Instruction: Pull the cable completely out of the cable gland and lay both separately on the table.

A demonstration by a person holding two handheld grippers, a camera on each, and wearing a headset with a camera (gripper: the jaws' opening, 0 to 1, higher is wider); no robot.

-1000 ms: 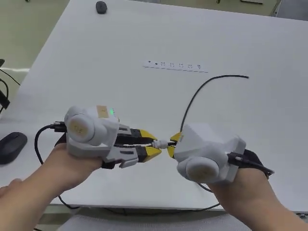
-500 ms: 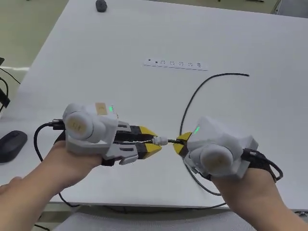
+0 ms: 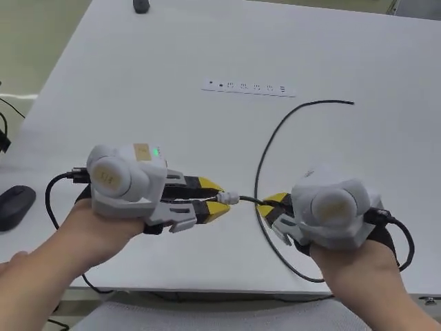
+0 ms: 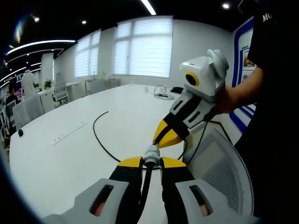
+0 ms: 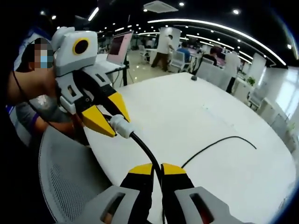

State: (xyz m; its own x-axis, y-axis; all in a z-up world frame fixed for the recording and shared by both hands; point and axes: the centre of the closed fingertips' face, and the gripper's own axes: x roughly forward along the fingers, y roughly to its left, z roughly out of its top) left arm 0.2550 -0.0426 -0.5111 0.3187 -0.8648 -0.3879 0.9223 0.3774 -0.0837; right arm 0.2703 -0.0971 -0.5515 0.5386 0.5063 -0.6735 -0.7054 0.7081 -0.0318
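Observation:
My left gripper (image 3: 222,202) (image 4: 151,162) is shut on a white cable gland (image 3: 229,199) (image 4: 151,153) (image 5: 120,125), held above the table's near edge. A black cable (image 3: 269,148) (image 5: 145,148) (image 4: 99,138) runs out of the gland to the right and into my right gripper (image 3: 274,207) (image 5: 156,167), which is shut on the cable a short way from the gland. Past that gripper the cable loops over the white table (image 3: 172,117) to its free end (image 3: 352,103) at the back right.
A white power strip (image 3: 249,87) lies across the middle of the table. A dark mouse (image 3: 14,205) sits at the left edge and a small dark object (image 3: 140,5) at the far end. A mesh chair back (image 5: 60,177) is just below the table's near edge.
My right gripper has slid to the right along the cable, away from the gland, baring a short black stretch between the two grippers. The left gripper has stayed where it was.

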